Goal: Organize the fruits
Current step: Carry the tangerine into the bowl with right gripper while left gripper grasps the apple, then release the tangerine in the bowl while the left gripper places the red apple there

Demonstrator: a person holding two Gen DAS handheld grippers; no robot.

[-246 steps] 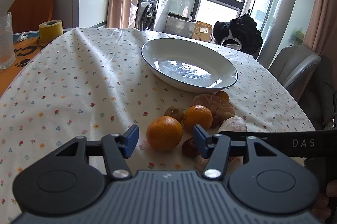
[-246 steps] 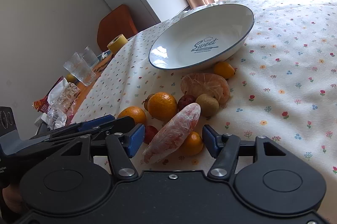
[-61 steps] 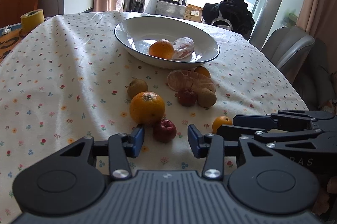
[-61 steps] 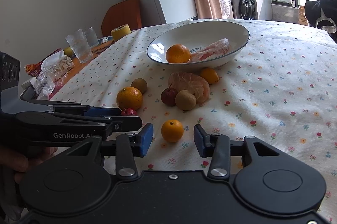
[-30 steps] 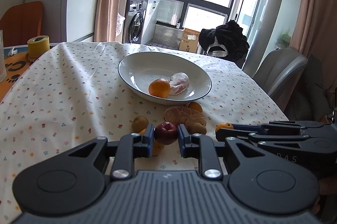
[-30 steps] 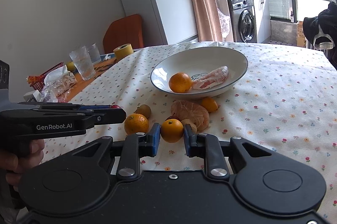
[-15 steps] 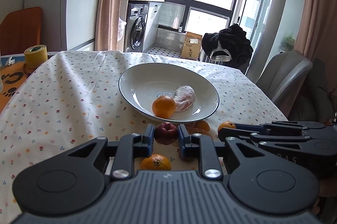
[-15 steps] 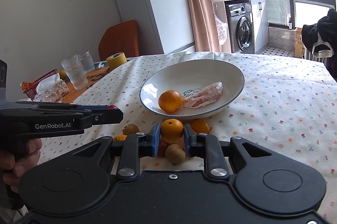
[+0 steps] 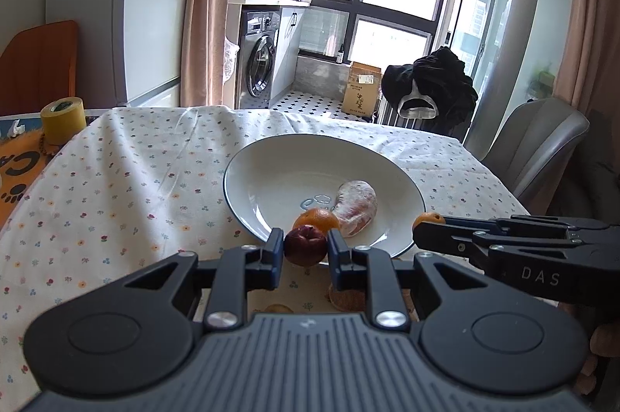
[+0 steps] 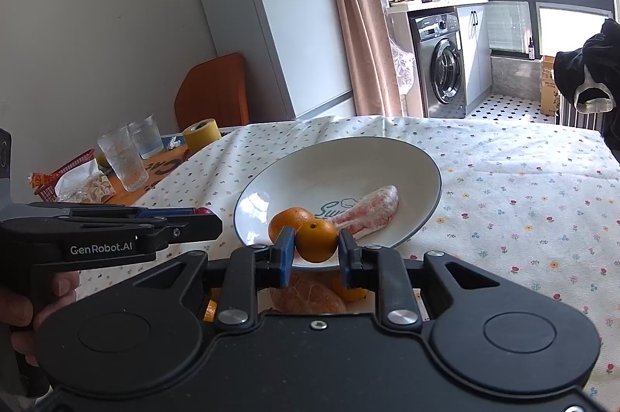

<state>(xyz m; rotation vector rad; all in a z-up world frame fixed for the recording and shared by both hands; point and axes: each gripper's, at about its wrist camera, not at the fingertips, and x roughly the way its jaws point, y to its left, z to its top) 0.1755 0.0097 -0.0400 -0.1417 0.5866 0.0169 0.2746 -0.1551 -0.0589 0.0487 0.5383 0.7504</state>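
Small red apple is clamped in the left claw, low centre of frame, at the plate's near rim. Right claw grips a mandarin there too. Plate already has an orange and a wrapped fruit.

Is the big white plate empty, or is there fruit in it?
Not empty. The plate holds an orange and a wrapped peeled piece; the rest is bare.

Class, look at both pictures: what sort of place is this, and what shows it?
Most likely a home dining area beside a kitchen: a floral-clothed table, a white fridge and a silver washing machine.
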